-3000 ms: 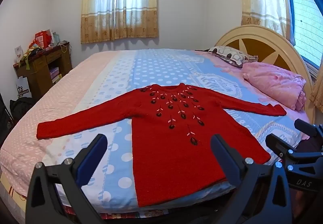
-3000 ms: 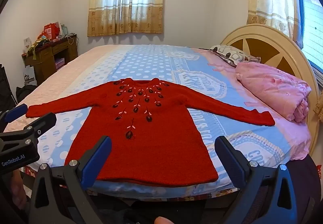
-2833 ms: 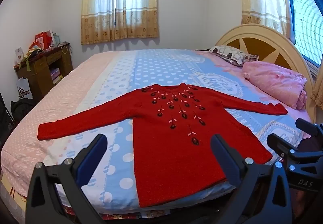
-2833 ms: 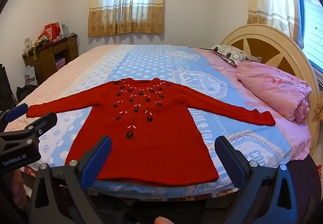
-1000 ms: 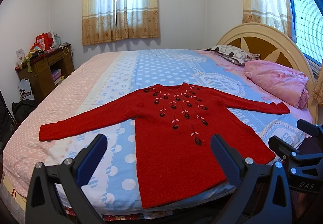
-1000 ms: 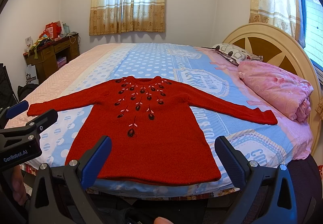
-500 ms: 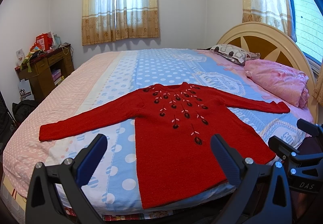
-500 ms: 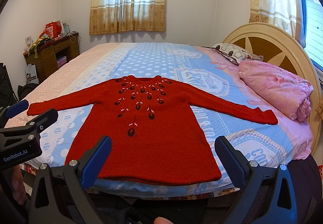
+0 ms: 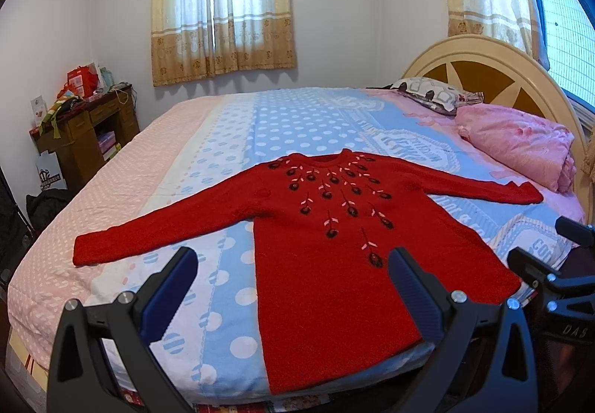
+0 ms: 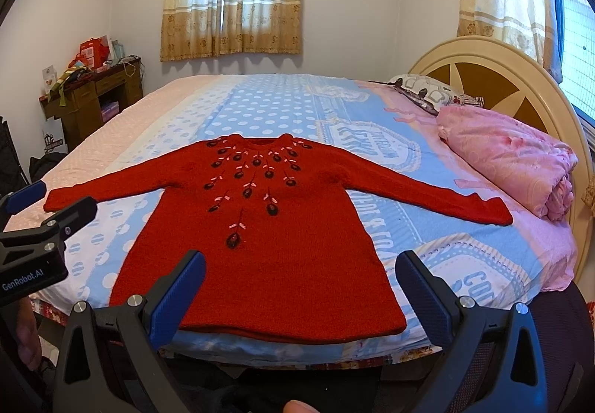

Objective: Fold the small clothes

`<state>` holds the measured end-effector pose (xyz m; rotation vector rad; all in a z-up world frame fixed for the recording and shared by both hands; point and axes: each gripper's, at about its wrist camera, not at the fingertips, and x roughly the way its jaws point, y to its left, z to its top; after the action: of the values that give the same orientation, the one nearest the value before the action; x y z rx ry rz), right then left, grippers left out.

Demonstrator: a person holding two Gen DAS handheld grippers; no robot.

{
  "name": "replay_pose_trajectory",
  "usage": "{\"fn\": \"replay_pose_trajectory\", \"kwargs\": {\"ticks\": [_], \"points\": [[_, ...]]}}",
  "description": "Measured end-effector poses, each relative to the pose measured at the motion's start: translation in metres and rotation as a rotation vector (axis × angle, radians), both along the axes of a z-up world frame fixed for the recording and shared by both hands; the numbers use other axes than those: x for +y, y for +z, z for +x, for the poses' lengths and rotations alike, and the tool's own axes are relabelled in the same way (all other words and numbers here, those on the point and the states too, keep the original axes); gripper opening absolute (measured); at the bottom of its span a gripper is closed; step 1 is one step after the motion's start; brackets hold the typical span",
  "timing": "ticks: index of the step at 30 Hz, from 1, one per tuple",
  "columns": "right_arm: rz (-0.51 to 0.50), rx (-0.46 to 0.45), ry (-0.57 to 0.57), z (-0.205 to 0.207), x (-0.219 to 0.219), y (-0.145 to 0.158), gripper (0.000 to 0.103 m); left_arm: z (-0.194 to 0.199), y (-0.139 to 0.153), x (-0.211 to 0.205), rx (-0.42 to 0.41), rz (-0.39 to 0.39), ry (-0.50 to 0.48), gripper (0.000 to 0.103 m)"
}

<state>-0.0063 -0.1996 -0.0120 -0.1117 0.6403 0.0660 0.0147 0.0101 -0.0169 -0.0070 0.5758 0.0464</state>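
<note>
I am looking along both grippers at a red sweater [image 9: 334, 257] that is lying flat and face up on the bed [image 9: 238, 138], filling the centre of each frame. Its sleeves are stretching out to either side, one cuff reaching toward the left edge of the frame, the other toward the pink folded quilt [image 9: 520, 149] at the right. The hem is sitting at the near edge of the mattress, and dark embroidered flowers are fanning down from the neckline.

My left gripper [image 9: 293, 275] is hovering above the near edge of the bed, its blue-padded fingers [image 9: 171, 286] spread wide and gripping nothing; through the gap I am seeing the sweater's lower left side and polka-dot sheet. My right gripper [image 10: 297, 279] is likewise hovering with its fingers [image 10: 424, 290] wide apart and empty, framing the hem. Neither is touching the cloth.

In the right wrist view the left gripper is showing at the left edge; in the left wrist view the right one is showing at the lower right. A patterned pillow [image 10: 427, 89] is resting by the headboard [image 10: 498, 71], and a wooden desk [image 9: 85, 130] is standing at the left under curtained windows [image 9: 223, 7].
</note>
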Motion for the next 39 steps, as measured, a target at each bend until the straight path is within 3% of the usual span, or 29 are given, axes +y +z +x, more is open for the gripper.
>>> {"fn": "replay_pose_trajectory", "kwargs": {"ticks": [13,19,27,30,32,39], "points": [[0.047,0.087,-0.14,0.059,-0.069,-0.048,0.102,0.051,-0.034,-0.007,0.075,0.066,-0.086,0.103],[0.088,0.112,-0.279,0.091,-0.148,-0.062,0.102,0.092,-0.031,-0.004,0.048,0.145,-0.048,0.103],[0.138,0.125,-0.515,0.131,-0.283,-0.055,0.101,0.136,-0.042,0.016,0.114,0.133,0.017,0.103],[0.163,0.142,-0.59,0.148,-0.327,-0.059,0.094,0.143,-0.044,0.022,0.134,0.135,0.041,0.103],[0.179,0.155,-0.631,0.158,-0.353,-0.063,0.08,0.147,-0.046,0.026,0.143,0.138,0.055,0.103],[0.227,0.221,-0.669,0.194,-0.39,-0.082,0.073,0.157,-0.051,0.028,0.173,0.157,0.071,0.103]]}}
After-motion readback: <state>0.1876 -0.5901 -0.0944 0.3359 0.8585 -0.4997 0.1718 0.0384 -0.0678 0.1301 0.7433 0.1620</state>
